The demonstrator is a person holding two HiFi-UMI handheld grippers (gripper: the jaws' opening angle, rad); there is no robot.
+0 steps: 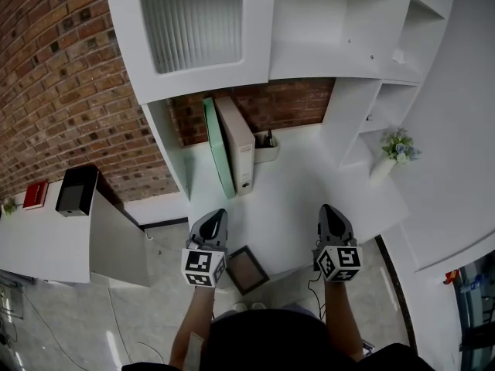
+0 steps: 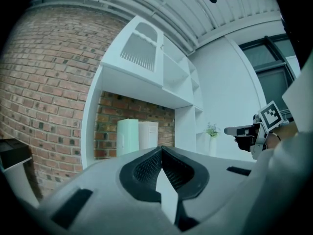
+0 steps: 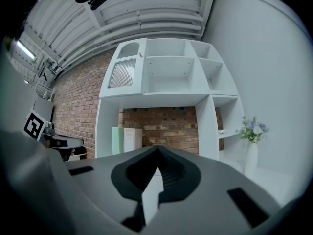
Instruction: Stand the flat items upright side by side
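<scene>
Head view. Two flat items, a green binder point(image 1: 219, 147) and a white binder point(image 1: 237, 141), stood upright on the desk point(image 1: 298, 199). They were touching side by side at the left end of the alcove under the shelf point(image 1: 232, 29). The green one was nearest the left wall. A small tray point(image 1: 267, 148) sat just beside the white binder, at the back. No other flat item lay on the desk, so the task looked done, or all but done. The left gripper point(image 1: 215, 216) and right gripper point(image 1: 332, 213) hung at the desk's front edge, well apart from the binders and from each other. A vase point(image 1: 384, 165) of flowers stood off to the right.

Left gripper view. Jaws were together, the ribbed pads met at the tip, with nothing between them and nothing touched. Both binders point(image 2: 138, 135) showed beyond, upright and level with each other. The right gripper point(image 2: 244, 130) was in sight at the right, in mid-air.

Right gripper view. Jaws were likewise closed tight and empty. The binders point(image 3: 124, 140) stood against the alcove's left wall, neither leaning. The vase point(image 3: 251, 158) stood on the right.

Judgement: what was left, if anything, was only to check that the pair stayed put.
</scene>
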